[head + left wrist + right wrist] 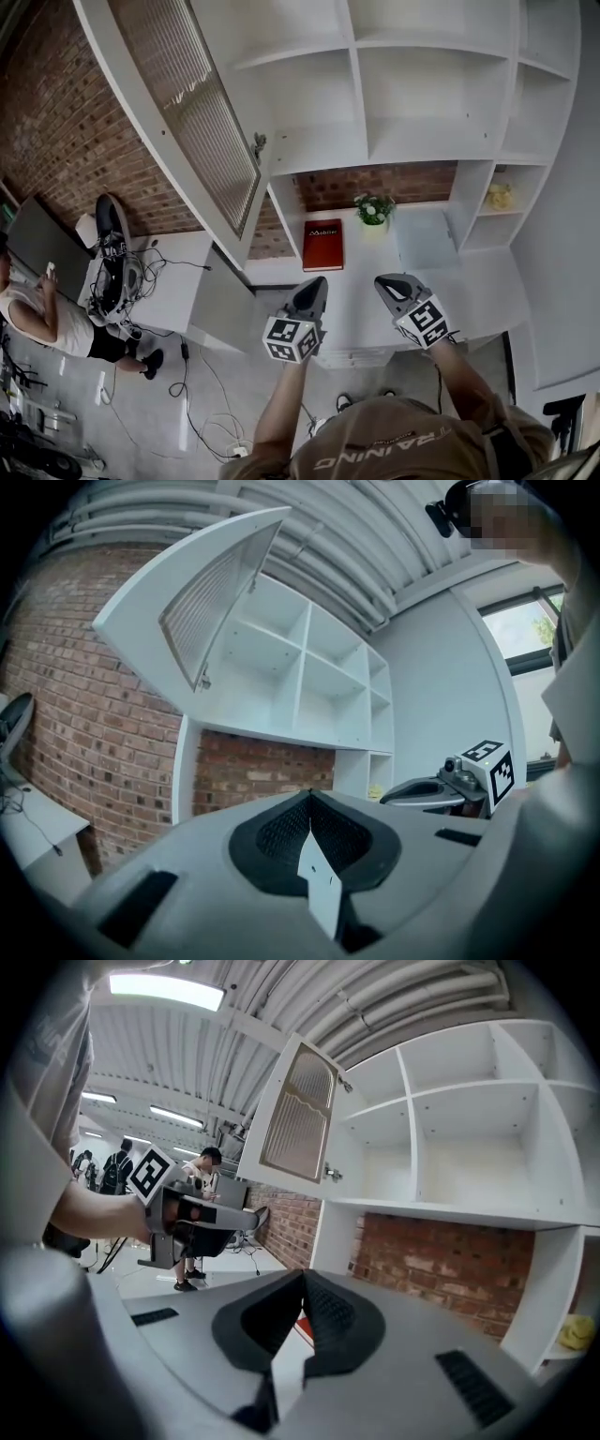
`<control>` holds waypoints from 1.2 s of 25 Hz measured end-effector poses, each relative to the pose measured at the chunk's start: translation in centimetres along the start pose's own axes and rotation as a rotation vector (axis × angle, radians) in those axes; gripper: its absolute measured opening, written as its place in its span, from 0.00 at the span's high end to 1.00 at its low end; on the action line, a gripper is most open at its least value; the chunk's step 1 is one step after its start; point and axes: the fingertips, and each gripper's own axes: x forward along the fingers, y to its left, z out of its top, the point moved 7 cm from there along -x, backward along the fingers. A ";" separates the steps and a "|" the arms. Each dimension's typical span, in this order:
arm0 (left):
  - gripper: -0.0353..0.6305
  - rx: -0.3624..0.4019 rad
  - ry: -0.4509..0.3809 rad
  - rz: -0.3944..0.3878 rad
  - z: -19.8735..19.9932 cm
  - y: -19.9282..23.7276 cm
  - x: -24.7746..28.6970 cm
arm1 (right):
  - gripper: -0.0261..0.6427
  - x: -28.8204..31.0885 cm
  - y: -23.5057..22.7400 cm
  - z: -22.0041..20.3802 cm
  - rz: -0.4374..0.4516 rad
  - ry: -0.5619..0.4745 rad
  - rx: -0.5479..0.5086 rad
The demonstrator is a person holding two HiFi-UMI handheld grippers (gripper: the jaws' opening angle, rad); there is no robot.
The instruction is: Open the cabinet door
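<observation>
The white cabinet door (202, 112) with a ribbed glass panel stands swung wide open to the left, its small knob (260, 142) at the free edge. Behind it the white shelf compartments (361, 75) lie bare. My left gripper (316, 284) and right gripper (383, 280) hang side by side low in front of the counter, well below the door and apart from it. Both are shut with nothing between the jaws. The left gripper view shows the door (202, 602) up on the left. In the right gripper view the door (300, 1115) and its knob (331, 1173) show above the left gripper (187, 1218).
A red book (322, 244), a small potted plant (374, 210) and a yellow object (499, 196) sit in the lower niches above the white counter (487, 291). At the left are a person (37, 314), a black chair (111, 234) and cables on the floor (202, 412).
</observation>
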 end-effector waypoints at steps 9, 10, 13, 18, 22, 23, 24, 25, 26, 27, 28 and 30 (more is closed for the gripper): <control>0.93 0.000 -0.012 -0.005 -0.4 1.2 0.4 | 0.94 -0.3 0.9 2.1 -0.041 -0.078 0.092; 0.93 0.002 -0.017 -0.012 -0.2 1.0 0.4 | 0.94 -0.5 1.1 2.2 -0.043 -0.082 0.100; 0.93 0.022 -0.035 -0.031 0.2 0.6 0.4 | 0.94 -0.6 1.4 2.4 -0.071 -0.093 0.108; 0.93 0.066 -0.043 -0.032 0.6 0.5 0.7 | 0.94 -1.4 0.6 3.9 -0.118 -0.127 0.088; 0.93 0.061 -0.071 -0.060 1.3 0.1 1.1 | 0.94 -1.9 0.0 3.6 -0.135 -0.117 0.090; 0.93 0.065 -0.071 -0.067 1.3 -0.1 1.2 | 0.94 -1.9 -0.1 3.4 -0.133 -0.112 0.090; 0.93 0.070 -0.070 -0.069 1.3 -0.1 1.2 | 0.94 -1.9 -0.3 3.2 -0.131 -0.109 0.091; 0.93 0.074 -0.069 -0.067 1.3 -0.1 1.3 | 0.94 -1.8 -0.4 3.1 -0.130 -0.108 0.093; 0.93 0.077 -0.067 -0.062 1.3 0.0 1.3 | 0.94 -1.7 -0.5 3.0 -0.129 -0.109 0.094; 0.93 0.078 -0.065 -0.058 1.3 0.1 1.2 | 0.94 -1.5 -0.5 2.9 -0.127 -0.110 0.094; 0.93 0.076 -0.062 -0.054 1.3 0.3 1.1 | 0.94 -1.3 -0.4 2.9 -0.125 -0.110 0.094; 0.93 0.070 -0.058 -0.046 1.3 0.5 0.5 | 0.94 -0.9 0.1 2.8 -0.117 -0.106 0.093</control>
